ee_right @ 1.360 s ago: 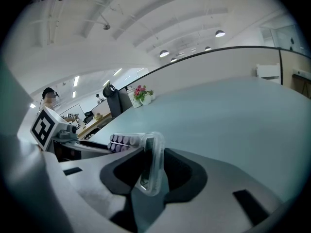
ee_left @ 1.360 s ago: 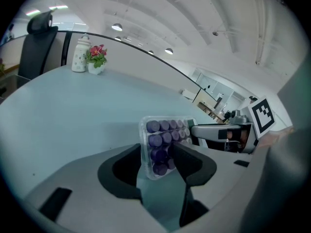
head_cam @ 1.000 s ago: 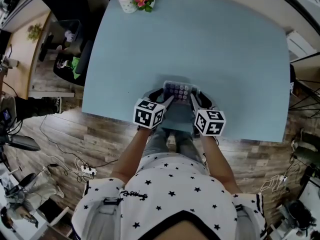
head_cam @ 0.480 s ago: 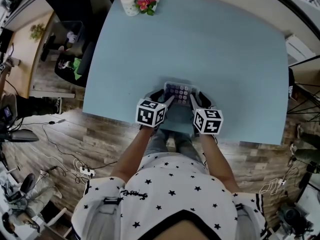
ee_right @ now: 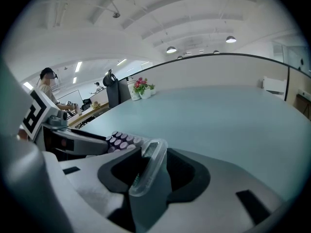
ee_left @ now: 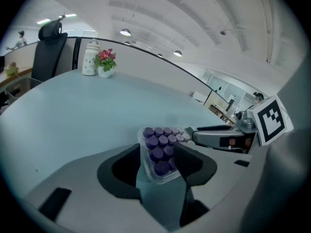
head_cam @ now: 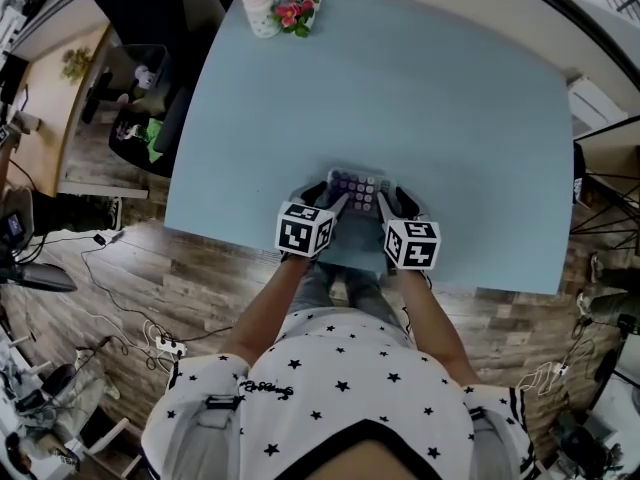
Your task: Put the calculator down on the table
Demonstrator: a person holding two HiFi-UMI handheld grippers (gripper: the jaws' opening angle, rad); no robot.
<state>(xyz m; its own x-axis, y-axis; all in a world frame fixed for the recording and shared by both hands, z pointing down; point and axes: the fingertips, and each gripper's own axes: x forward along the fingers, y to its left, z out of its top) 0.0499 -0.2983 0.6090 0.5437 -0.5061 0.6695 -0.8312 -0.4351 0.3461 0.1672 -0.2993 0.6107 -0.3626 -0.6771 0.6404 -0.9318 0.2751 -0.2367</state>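
The calculator (head_cam: 358,185), purple-keyed in a clear case, lies low over the light blue table (head_cam: 400,88) near its front edge. My left gripper (head_cam: 335,204) has one near corner of the calculator (ee_left: 160,152) between its jaws and is shut on it. My right gripper (head_cam: 385,204) is at the other side. Its jaws are opening, and the calculator's clear edge (ee_right: 148,166) stands between them with dark gaps beside it. The left gripper view shows the right gripper (ee_left: 218,137) across the keys. The calculator's underside is hidden, so contact with the table is unclear.
A white jar with pink flowers (head_cam: 278,3) stands at the table's far left corner. A black office chair (head_cam: 150,118) is off the left edge. Cables lie on the wooden floor (head_cam: 150,328) below the front edge.
The right gripper has rolled slightly where it holds the calculator's side. The left gripper and the calculator stay where they were.
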